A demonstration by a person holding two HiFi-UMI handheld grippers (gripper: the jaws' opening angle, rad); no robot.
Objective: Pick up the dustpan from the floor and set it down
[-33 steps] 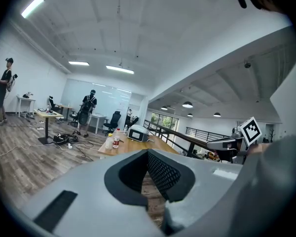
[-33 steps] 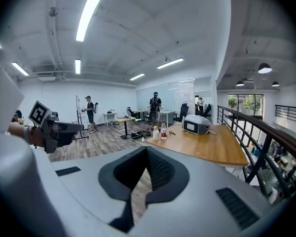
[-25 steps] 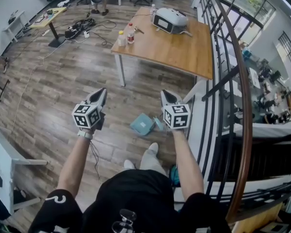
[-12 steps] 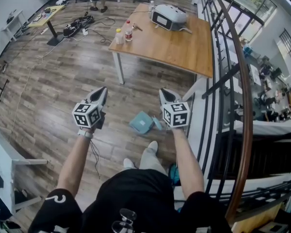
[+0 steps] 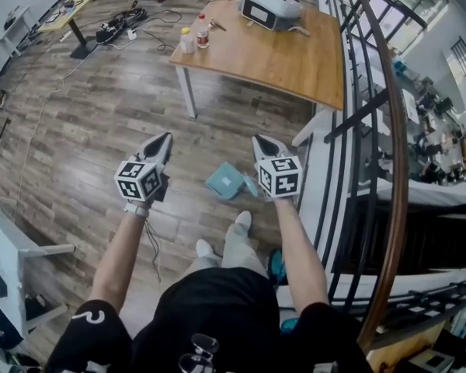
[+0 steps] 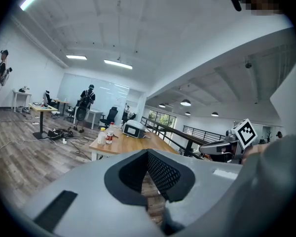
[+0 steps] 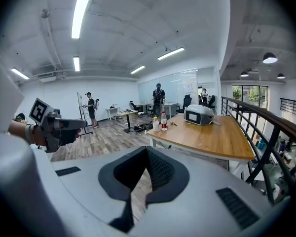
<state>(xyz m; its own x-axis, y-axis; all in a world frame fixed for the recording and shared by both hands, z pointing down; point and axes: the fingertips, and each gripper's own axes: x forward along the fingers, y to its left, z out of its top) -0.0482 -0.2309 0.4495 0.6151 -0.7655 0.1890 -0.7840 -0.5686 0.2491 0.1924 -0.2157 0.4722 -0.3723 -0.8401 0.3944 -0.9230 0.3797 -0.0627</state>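
Since the left gripper (image 5: 162, 140) and the right gripper (image 5: 259, 141) are both holding their jaws pressed together on nothing, reaching down like this is risking a shove that skids the dustpan (image 5: 226, 181) away instead of a grip. The dustpan is lying on the floor (image 5: 101, 130), showing between the grippers in the head view, nearer the right one and touching neither.

Dustpan (image 5: 225, 182): in the head view its right end is hidden behind the right gripper (image 5: 259, 142), so the handle cannot be made out. Two bottles (image 5: 187, 41) on the table (image 5: 295, 61): labels too small to read, contents cannot be told.
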